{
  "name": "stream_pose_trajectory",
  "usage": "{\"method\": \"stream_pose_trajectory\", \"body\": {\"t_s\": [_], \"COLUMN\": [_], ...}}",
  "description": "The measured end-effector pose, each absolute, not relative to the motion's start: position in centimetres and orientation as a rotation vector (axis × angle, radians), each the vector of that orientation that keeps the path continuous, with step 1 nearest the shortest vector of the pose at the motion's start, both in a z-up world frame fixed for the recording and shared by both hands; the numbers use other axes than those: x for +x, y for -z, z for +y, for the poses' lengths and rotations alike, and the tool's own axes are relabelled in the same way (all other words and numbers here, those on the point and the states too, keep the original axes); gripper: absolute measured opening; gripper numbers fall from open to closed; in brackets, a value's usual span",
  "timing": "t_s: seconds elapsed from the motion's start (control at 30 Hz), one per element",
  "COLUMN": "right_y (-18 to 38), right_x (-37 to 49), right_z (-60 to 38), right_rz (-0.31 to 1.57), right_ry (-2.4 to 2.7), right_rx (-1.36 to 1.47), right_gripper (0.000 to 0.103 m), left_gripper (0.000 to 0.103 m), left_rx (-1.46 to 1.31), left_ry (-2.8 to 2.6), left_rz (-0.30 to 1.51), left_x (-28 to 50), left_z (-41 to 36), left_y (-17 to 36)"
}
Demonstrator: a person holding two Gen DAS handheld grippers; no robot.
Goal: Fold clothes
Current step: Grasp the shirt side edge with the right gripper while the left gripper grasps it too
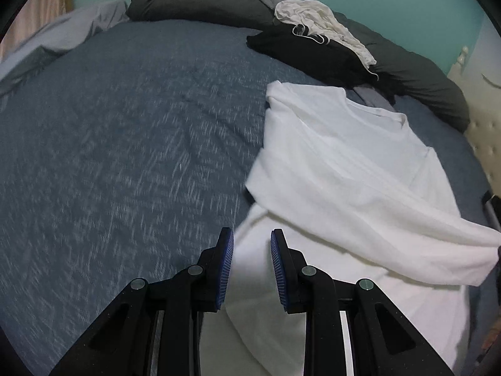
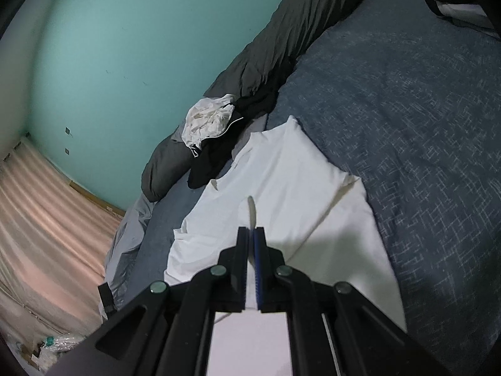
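White T-shirt of soft matte knit, spread on a blue-grey bedspread with a pale crosshatch weave; round ribbed neckline toward the far pillows, one side folded over the body in a thick drooping flap. Broad smooth creases across the chest.

Left gripper: jaws parted by a clear gap, nothing between them, hovering over the near hem area of the shirt. Black angular plastic arms with round metal pivot pins; blue ribbed pads on the inner faces.

Right gripper: jaws pressed nearly together, pinching a thin ridge of the white shirt fabric that sticks up just past the tips. Same black linkage, blue pad edge visible.

At the far edge of the bed: black garment, crumpled, with thin white piping; cream wrinkled cloth bunched on top of it. Dark grey puffy duvet roll behind, lying along the teal wall. Light grey sheet rumpled at the corner. Cream tufted headboard at the right edge of the left wrist view. Pinkish pleated curtain lower left in the right wrist view.
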State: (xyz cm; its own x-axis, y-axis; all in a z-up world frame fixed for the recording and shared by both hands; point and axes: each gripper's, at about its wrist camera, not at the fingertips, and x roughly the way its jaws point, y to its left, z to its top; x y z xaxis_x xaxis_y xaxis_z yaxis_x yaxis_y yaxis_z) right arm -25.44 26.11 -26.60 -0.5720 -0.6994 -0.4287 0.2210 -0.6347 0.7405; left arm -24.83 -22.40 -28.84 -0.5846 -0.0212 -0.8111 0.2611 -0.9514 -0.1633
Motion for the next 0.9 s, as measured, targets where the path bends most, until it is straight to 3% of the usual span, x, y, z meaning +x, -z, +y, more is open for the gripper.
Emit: {"method": "stream_pose_trajectory", "body": {"t_s": [0.47,0.9], "right_y": [28.8,30.0], "right_x": [-26.7,-27.0], "right_z": [29.7,32.6], "right_rz": [-0.964,-1.06], "right_ry": [2.268,2.33], "right_rx": [1.013,1.028], "right_gripper": [0.003,0.003], "left_gripper": [0.027,0.027], "left_rx": [1.414,1.387], "left_ry": [2.617,2.642], "left_rz": [0.25,0.234], "left_x": [-28.6,-29.6], "left_z": [-22.1,-21.0], "left_y": [30.5,30.1]}}
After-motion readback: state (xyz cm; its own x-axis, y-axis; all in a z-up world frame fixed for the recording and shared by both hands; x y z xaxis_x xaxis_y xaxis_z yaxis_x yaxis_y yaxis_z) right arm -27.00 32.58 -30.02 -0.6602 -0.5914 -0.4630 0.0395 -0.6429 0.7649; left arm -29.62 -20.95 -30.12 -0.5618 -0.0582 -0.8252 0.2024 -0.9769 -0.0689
